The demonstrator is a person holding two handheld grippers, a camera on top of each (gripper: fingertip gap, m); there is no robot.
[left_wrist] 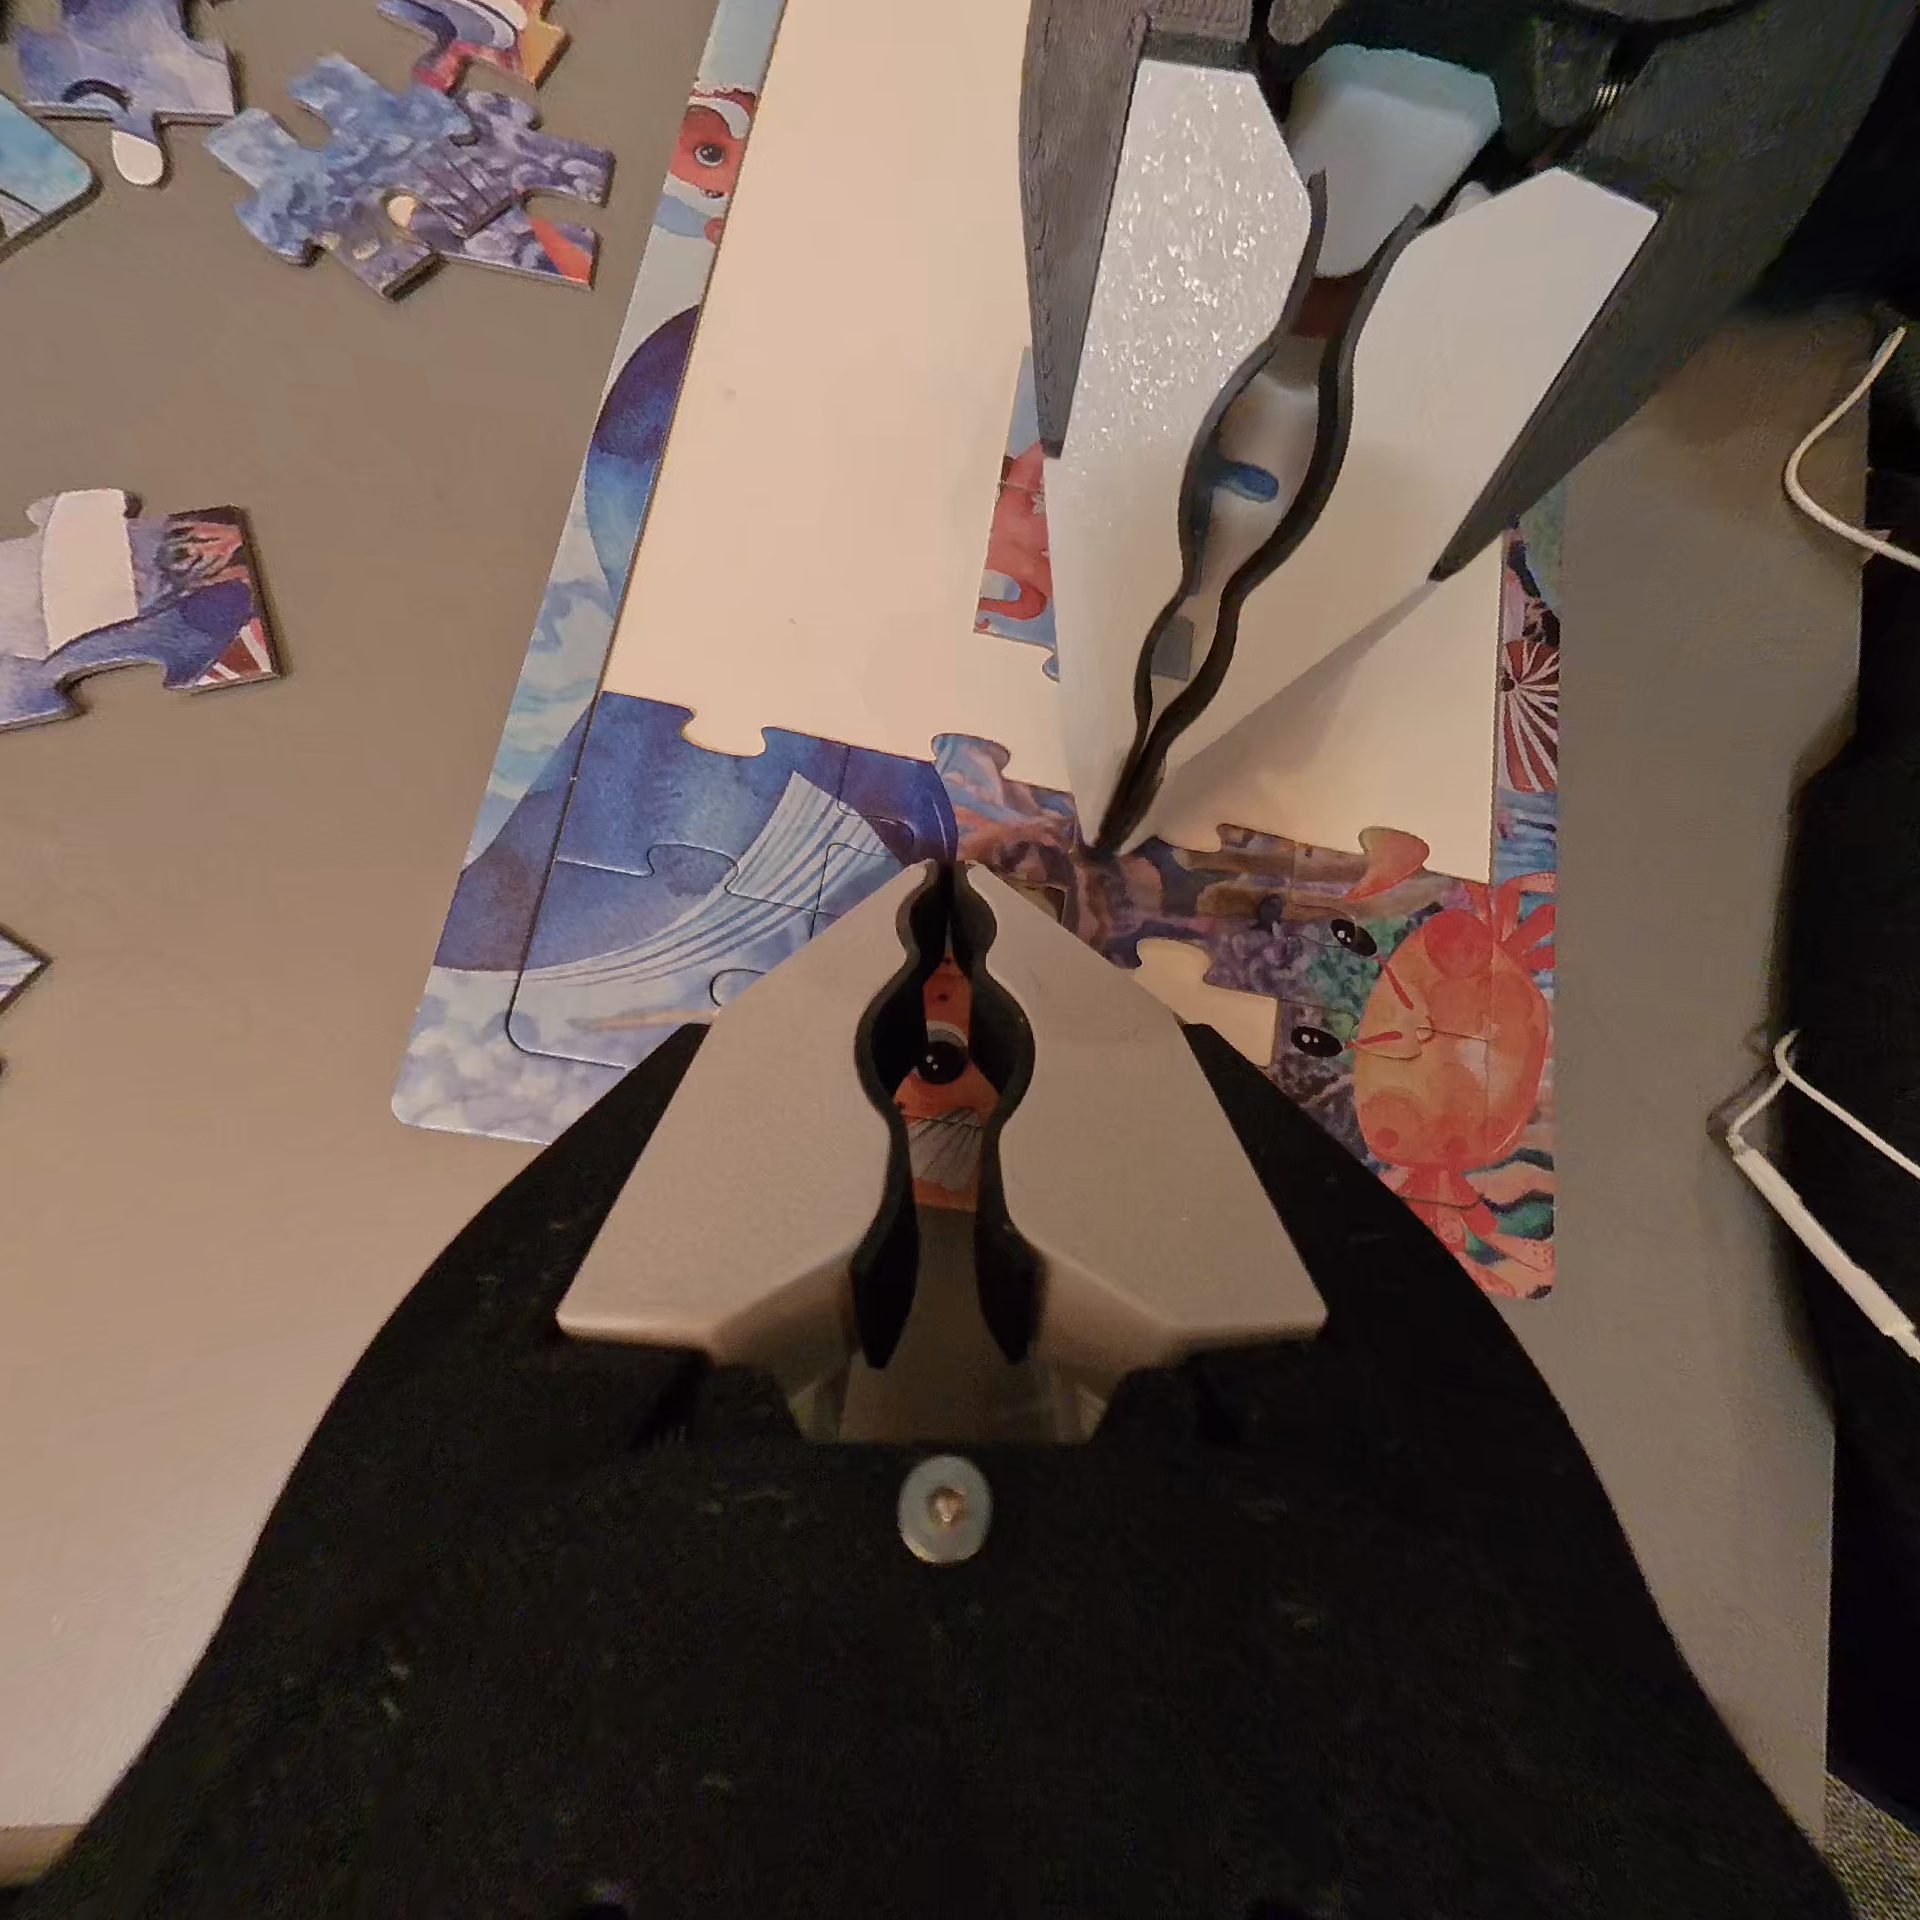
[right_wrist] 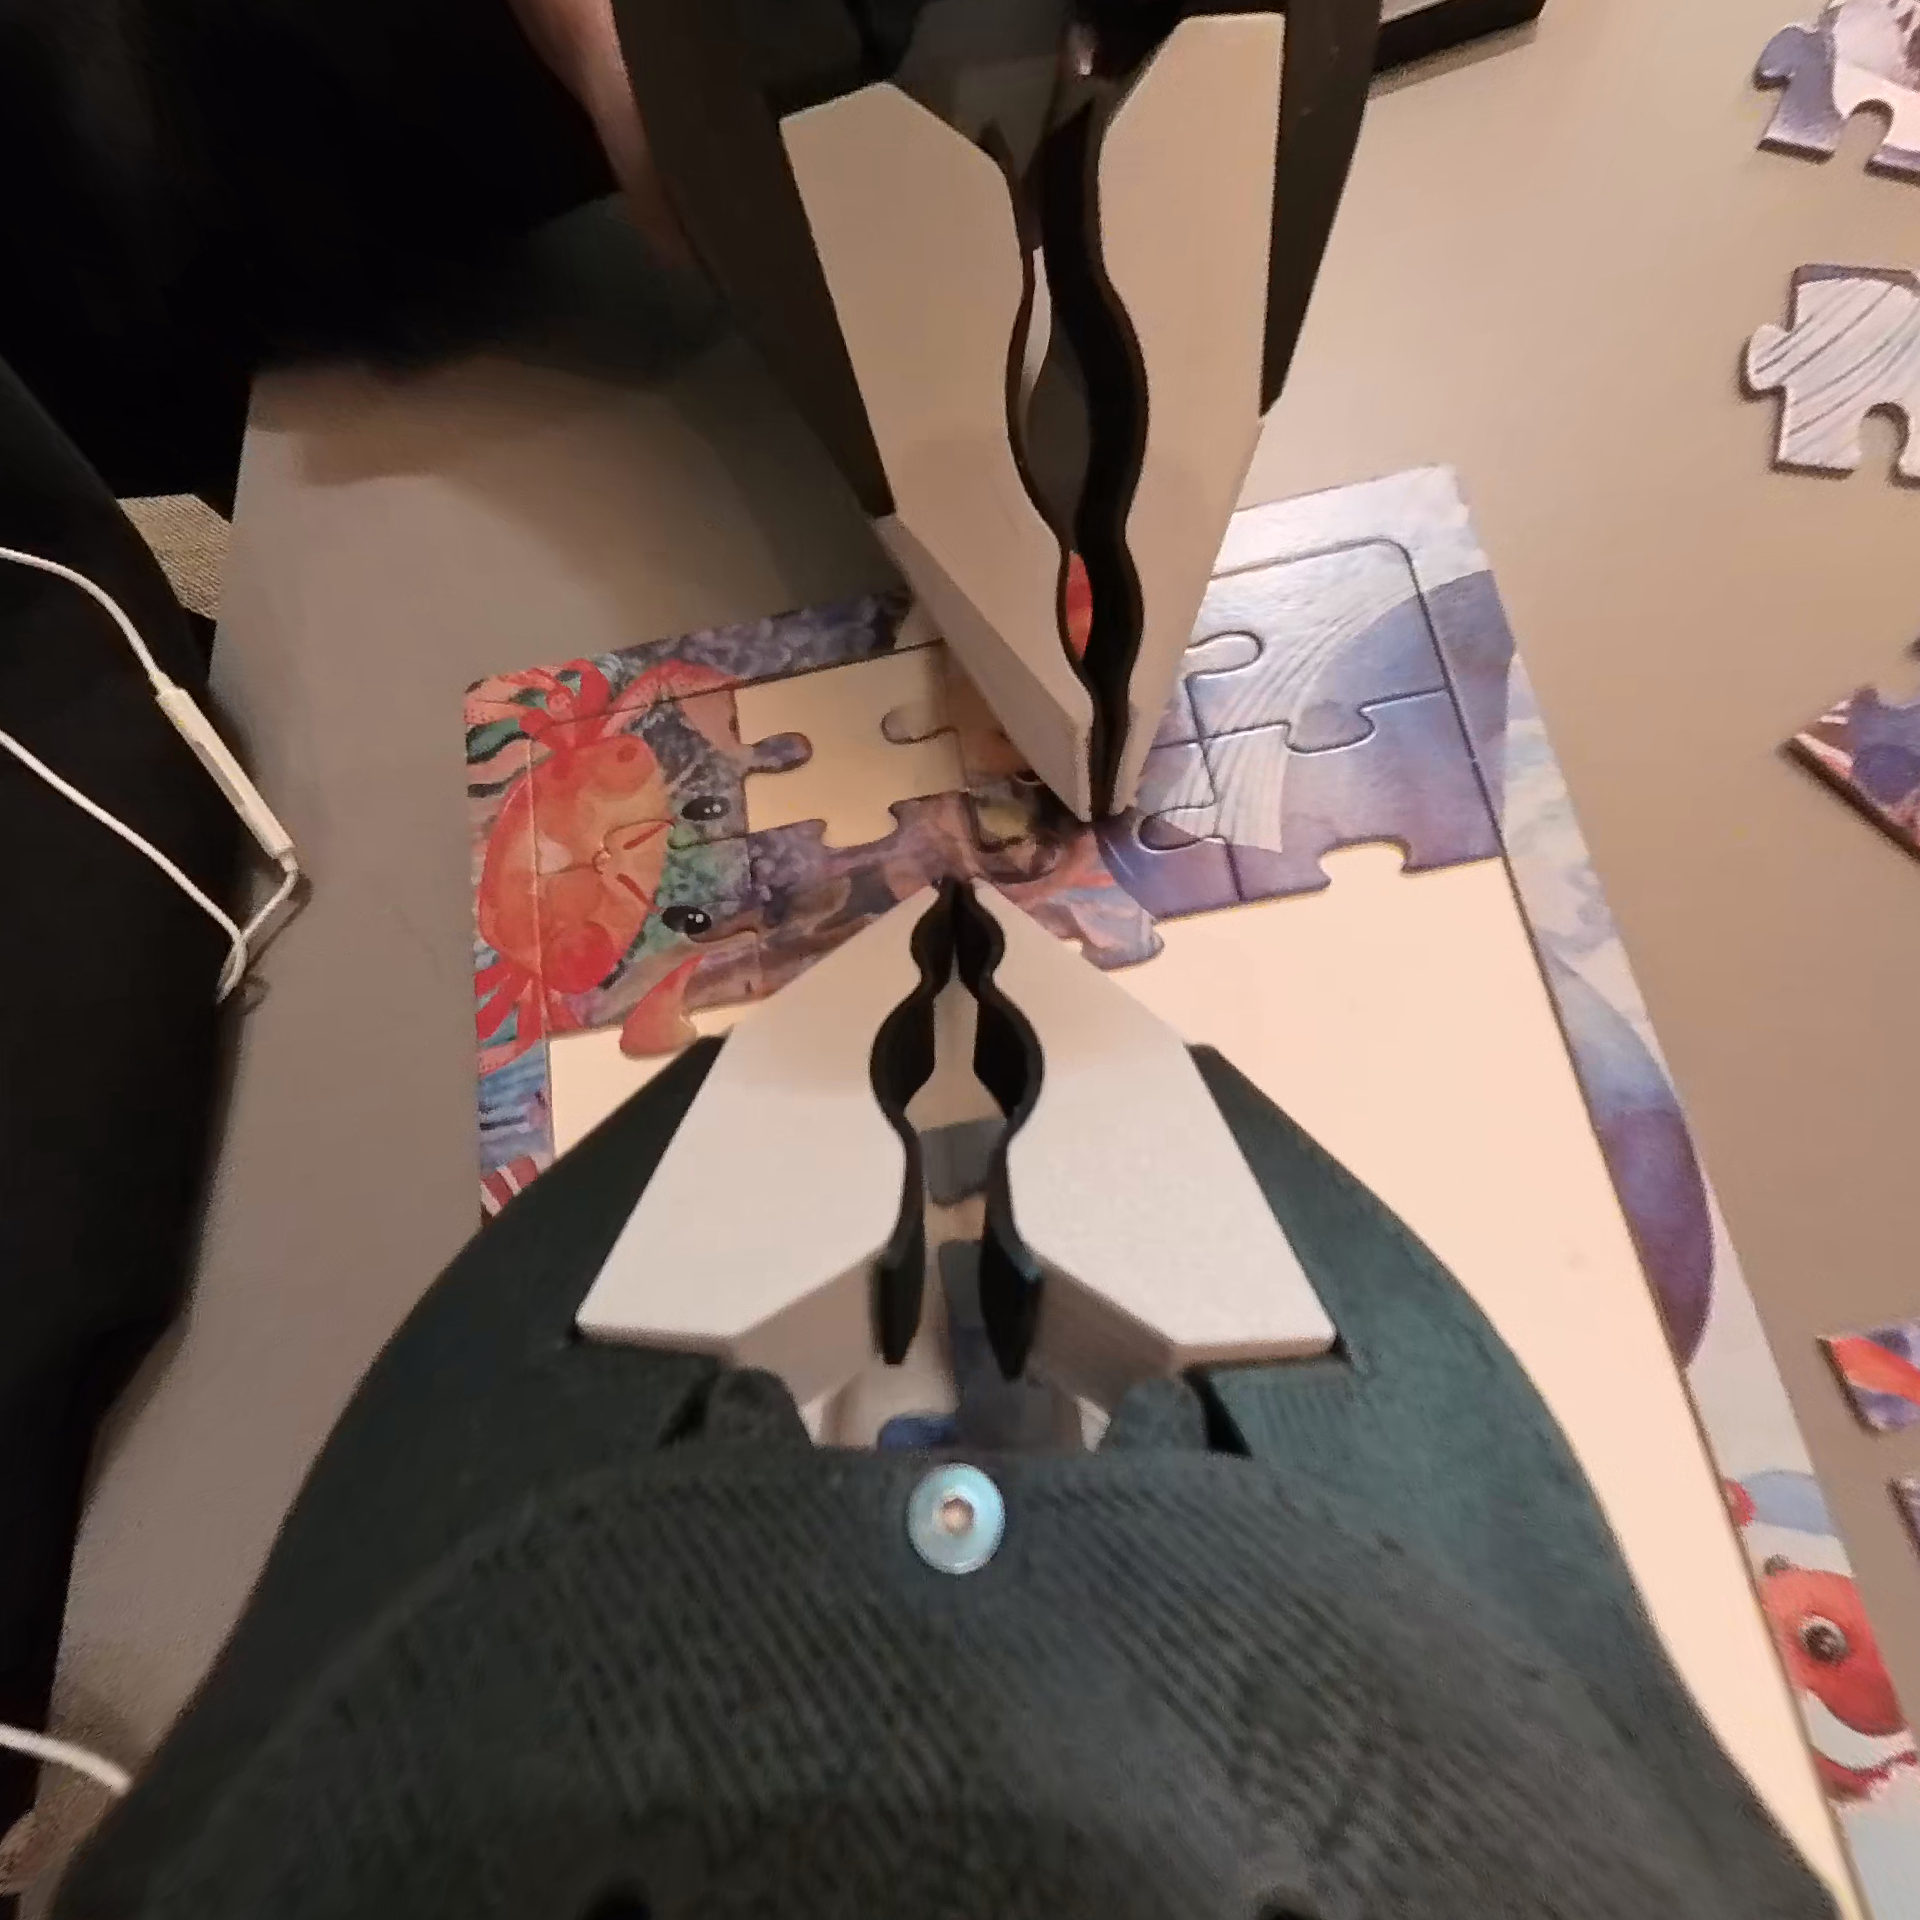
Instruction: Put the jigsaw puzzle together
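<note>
Jigsaw puzzle tray (left_wrist: pixel 831 436), cream base with a printed sea-scene border, is lying on the grey bench (left_wrist: pixel 260 831) at centre frame of the left wrist view. Placed pieces are filling its near row: blue whale pieces (left_wrist: pixel 665 831) at centre left and an orange crab section (left_wrist: pixel 1444 1049) at lower right; in the right wrist view the crab section (right_wrist: pixel 582 842) is sitting at centre left and the whale pieces (right_wrist: pixel 1340 769) at centre right, with one cream gap showing between them in the upper row. The left gripper (left_wrist: pixel 948 873) is standing at centre bottom of its own view, its fingers (left_wrist: pixel 914 1049) pressing together at the tips, which are resting on the placed pieces; whether the orange fish-printed patch showing between them is held or merely lying underneath cannot be told. The right gripper (left_wrist: pixel 1117 831) is coming down from the upper right of the left wrist view, its fingers nearly closed and its tip touching the pieces just beside the left gripper's tip; in its own view its tips (right_wrist: pixel 951 894) are meeting with nothing visibly gripped. Loose puzzle pieces (left_wrist: pixel 416 177) are lying at upper left on the bench, another (left_wrist: pixel 135 603) at mid left, and more (right_wrist: pixel 1839 364) at the upper right of the right wrist view. White cables (left_wrist: pixel 1829 1174) are running along the right edge.
</note>
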